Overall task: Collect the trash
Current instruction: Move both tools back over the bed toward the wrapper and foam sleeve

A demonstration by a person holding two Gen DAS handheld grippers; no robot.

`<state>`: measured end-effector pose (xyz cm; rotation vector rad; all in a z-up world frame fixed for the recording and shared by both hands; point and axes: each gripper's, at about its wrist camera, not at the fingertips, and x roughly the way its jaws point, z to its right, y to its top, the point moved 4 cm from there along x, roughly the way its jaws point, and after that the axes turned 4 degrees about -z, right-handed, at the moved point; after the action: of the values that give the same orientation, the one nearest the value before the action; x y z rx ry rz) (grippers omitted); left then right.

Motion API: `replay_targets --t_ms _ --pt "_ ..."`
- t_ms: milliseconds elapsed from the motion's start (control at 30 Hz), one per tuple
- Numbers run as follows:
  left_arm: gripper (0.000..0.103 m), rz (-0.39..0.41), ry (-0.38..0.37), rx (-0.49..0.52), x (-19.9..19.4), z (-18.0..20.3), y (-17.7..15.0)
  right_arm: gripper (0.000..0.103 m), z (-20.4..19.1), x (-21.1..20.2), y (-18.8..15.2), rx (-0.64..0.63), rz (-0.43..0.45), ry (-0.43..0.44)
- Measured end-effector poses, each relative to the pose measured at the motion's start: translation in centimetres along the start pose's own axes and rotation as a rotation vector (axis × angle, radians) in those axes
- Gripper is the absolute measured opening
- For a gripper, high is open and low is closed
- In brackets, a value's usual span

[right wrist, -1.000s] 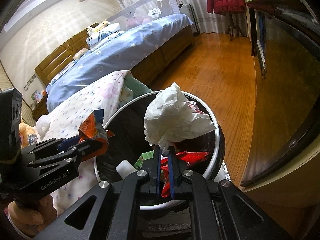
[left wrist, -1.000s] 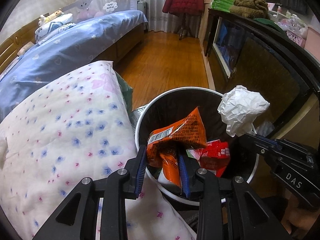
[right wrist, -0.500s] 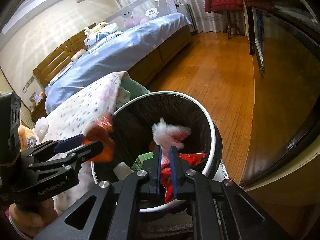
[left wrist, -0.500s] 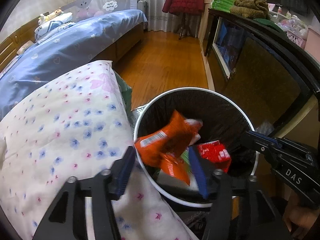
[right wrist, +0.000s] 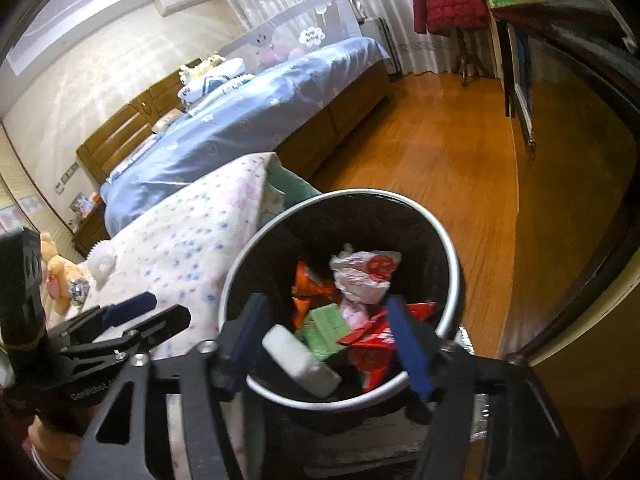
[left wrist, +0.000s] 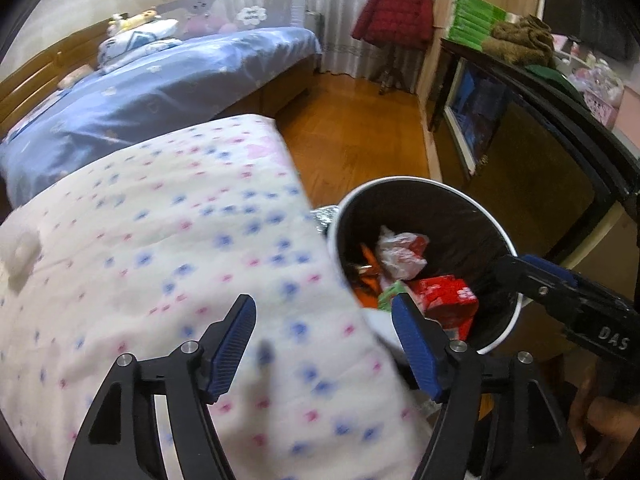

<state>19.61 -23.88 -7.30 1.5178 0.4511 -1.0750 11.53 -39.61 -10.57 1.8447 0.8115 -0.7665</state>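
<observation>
- Now both claws are empty: the left gripper (left wrist: 324,344) stands with its jaws spread wide over the flowered quilt (left wrist: 160,248), and the right gripper (right wrist: 332,340) is also spread wide, straddling the near rim of the trash bin (right wrist: 452,256)
- All the trash in sight lies inside the bin, ahead of the right claw and ahead-right of the left one: a crumpled white bag (right wrist: 364,272), an orange snack wrapper (right wrist: 310,284), a green packet (right wrist: 328,324), red wrappers (right wrist: 372,344) and a white block (right wrist: 300,360) nearest the right claw
- To do the release step well, I judge it best to keep the jaws wide and lift straight up and back, clear of the rim, so no finger catches the black liner or tips the bin
- Before moving on, scan the quilt under the left claw for leftover scraps; that part is blurred, so I cannot rule any out
- Readable writing: "DAS" on the right gripper's body in the left view, and what looks like "GenRobot" on the left gripper's body in the right view; the wrapper printing is too small to read
</observation>
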Motion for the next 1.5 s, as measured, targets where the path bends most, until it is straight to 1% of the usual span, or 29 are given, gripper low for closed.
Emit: replay_targets --t_ms 100,233,467,600,800,900,1200,1300,1500 --pt "0.071 0.009 0.011 -0.033 -1.1 -1.5 -1.1 0.071 -1.6 0.1 -0.3 -0.014 0.004 0.018" --pt "0.071 0.026 0.031 -0.082 -2.6 -4.1 -2.9 0.072 -3.6 0.5 -0.7 -0.038 -0.006 0.045" --pt "0.071 0.046 0.094 -0.169 -5.3 -9.2 -5.7 0.075 -8.1 1.5 -1.5 -0.102 -0.026 0.098" --pt "0.071 0.057 0.124 -0.221 -7.0 -11.9 -6.5 0.08 -10.8 2.0 -1.9 -0.129 -0.027 0.136" --pt "0.072 0.068 0.174 -0.294 -8.8 -15.8 -8.3 0.08 -15.1 3.8 -2.8 -0.186 -0.059 0.18" --pt "0.072 0.063 0.201 -0.312 -9.3 -17.4 -9.2 0.08 -17.2 4.8 -3.4 -0.212 -0.082 0.201" --pt "0.072 0.071 0.256 -0.408 -10.7 -22.3 -10.8 0.082 -21.6 7.2 -4.3 -0.26 -0.124 0.251" --pt "0.073 0.081 0.256 -0.44 -11.1 -23.8 -10.9 0.082 -23.1 7.8 -4.3 -0.279 -0.127 0.266" --pt "0.073 0.089 0.29 -0.473 -11.6 -26.4 -11.4 0.082 -26.5 9.4 -4.1 -0.304 -0.134 0.3"
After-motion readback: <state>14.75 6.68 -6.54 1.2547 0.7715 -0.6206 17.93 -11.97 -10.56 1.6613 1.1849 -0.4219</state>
